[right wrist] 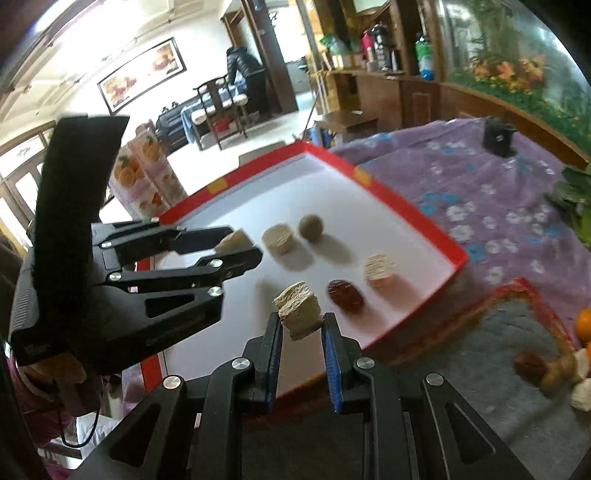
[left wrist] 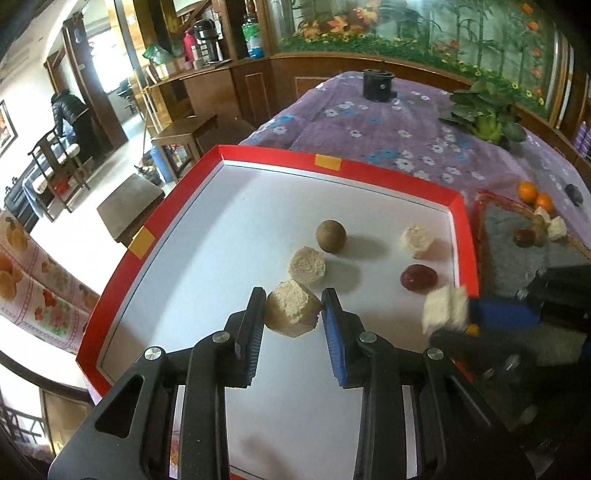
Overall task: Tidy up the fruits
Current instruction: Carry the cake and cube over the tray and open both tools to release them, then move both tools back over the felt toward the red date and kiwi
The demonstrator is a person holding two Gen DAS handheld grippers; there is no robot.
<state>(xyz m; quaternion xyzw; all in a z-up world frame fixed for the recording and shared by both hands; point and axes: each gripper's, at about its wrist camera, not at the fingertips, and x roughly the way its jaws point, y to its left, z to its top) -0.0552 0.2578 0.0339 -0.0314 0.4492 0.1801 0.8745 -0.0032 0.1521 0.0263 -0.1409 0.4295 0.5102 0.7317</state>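
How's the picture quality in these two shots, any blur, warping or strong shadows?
Left wrist view: the red tray bows from fisheye warping, the right hand-held gripper and its pale chunk smear. Right wrist view: the grey mat and its fruit are blurred, the brown ball casts a soft shadow, windows glare white.

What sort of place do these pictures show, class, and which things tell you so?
Probably a home's living or dining room. A table under a purple flowered cloth, a wooden sideboard with flasks and bottles, and a framed picture on the wall above wooden chairs all suggest a household.
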